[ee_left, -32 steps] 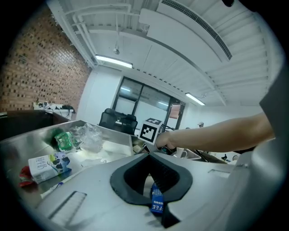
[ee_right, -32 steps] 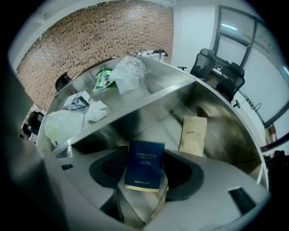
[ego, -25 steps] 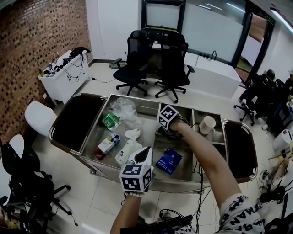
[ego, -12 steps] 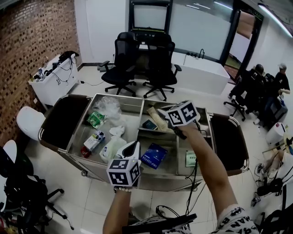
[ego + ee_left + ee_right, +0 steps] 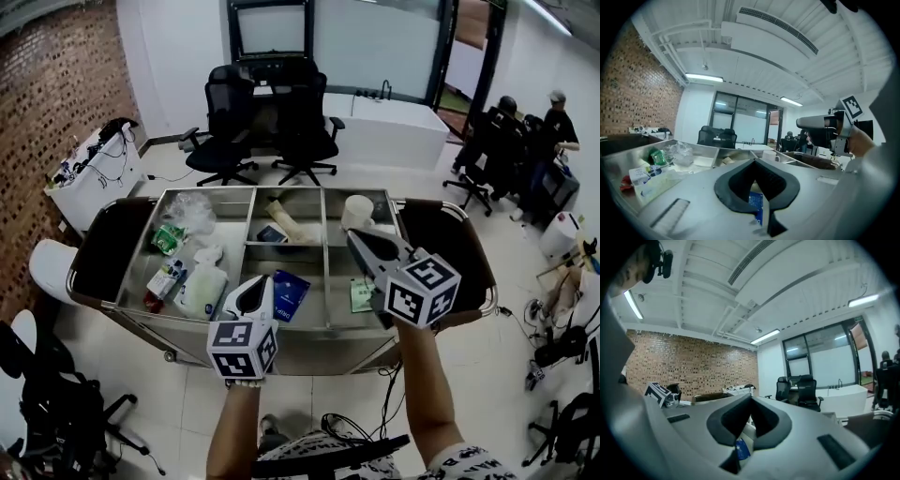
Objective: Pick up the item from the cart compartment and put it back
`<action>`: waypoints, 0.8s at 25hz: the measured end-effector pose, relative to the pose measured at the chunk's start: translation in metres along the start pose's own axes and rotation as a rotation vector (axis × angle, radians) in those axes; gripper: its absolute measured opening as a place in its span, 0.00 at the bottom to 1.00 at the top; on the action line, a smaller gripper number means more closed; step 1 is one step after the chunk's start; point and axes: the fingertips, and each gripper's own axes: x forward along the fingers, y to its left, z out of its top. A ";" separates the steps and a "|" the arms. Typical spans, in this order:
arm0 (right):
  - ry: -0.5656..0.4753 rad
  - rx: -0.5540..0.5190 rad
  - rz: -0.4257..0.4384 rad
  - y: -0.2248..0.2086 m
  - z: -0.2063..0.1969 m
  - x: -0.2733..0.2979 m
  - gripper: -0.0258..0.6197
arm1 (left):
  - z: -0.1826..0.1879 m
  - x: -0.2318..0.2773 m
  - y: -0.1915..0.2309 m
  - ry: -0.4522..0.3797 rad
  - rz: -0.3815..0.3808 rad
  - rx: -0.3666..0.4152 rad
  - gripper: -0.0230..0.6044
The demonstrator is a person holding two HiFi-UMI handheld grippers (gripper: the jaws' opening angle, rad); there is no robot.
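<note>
Cart stands beyond left tongs and right tongs, both closed and empty.

The right gripper rose out of the cart's rear middle compartment, closed its jaws on nothing, and drew back over the front right edge.

A cart is set before two office chairs. In its left compartment a carton is laid, with a pouch behind it; a flat packet is placed in the middle, a cup at the right rear
</note>
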 end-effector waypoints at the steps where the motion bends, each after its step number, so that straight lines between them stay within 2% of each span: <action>1: -0.009 -0.007 -0.027 0.000 -0.004 -0.015 0.06 | -0.003 -0.001 -0.009 0.001 -0.010 0.009 0.04; 5: -0.029 -0.015 -0.135 0.000 -0.024 -0.069 0.06 | -0.020 -0.002 -0.038 0.024 -0.060 0.031 0.04; 8: -0.040 0.042 -0.186 0.004 -0.048 -0.097 0.06 | -0.029 -0.005 -0.051 0.025 -0.082 0.030 0.04; 11: -0.033 0.122 -0.198 0.011 -0.075 -0.112 0.06 | -0.036 -0.009 -0.057 0.025 -0.082 0.028 0.04; 15: -0.013 0.172 -0.198 0.022 -0.099 -0.115 0.06 | -0.039 -0.013 -0.060 0.020 -0.079 0.027 0.04; 20: 0.028 0.137 -0.178 0.043 -0.110 -0.101 0.06 | -0.043 -0.028 -0.059 0.028 -0.075 0.022 0.04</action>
